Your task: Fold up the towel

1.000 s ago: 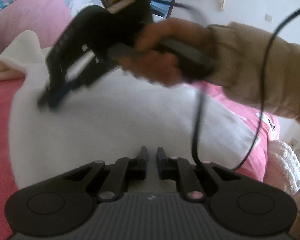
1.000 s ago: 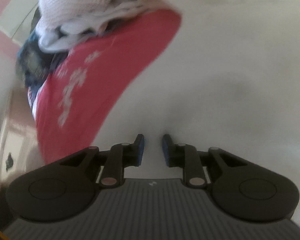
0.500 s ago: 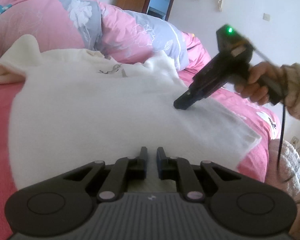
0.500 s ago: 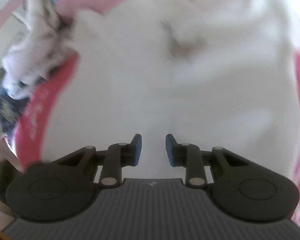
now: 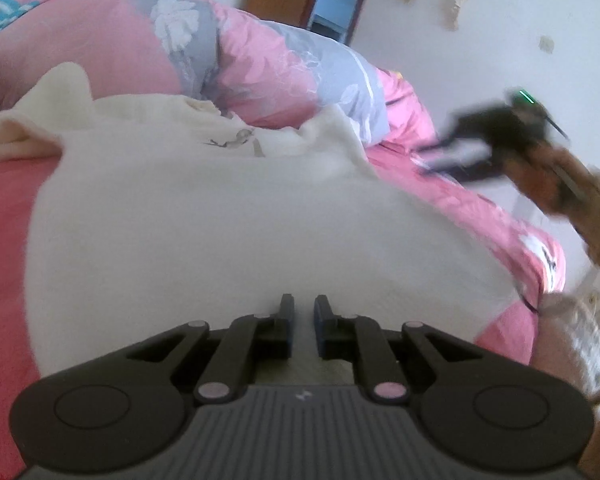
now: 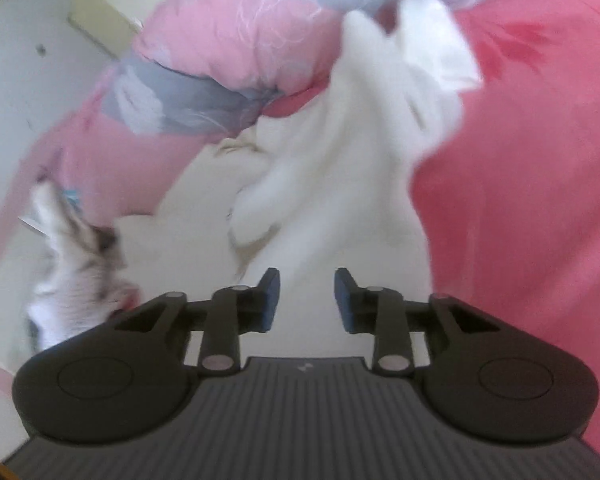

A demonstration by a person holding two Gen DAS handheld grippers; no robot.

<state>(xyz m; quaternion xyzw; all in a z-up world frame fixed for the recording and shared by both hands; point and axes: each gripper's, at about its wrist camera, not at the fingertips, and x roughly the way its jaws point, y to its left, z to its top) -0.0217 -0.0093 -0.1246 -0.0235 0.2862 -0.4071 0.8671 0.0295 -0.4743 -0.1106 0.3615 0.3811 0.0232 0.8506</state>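
A white towel [image 5: 240,232] lies spread over the red bed sheet [image 5: 4,220], its far edge bunched against the quilt. My left gripper [image 5: 302,312] sits at the towel's near edge, fingers almost together with cloth running between them. My right gripper [image 5: 426,164] shows blurred at the right, held by a hand [image 5: 540,176] above the pink bedding, off the towel. In the right wrist view that gripper [image 6: 307,284] stands open over the towel [image 6: 340,160], nothing between its blue pads, facing the rumpled far corner.
A pink and grey floral quilt [image 5: 260,60] is heaped behind the towel, also in the right wrist view [image 6: 204,60]. A fluffy white-grey cloth [image 6: 72,264] lies at the left. Red sheet [image 6: 520,200] fills the right. A door and white wall stand beyond the bed.
The right gripper swept from the towel's left side across it to the right, off the cloth, and its fingers spread wider. The left gripper stayed put.
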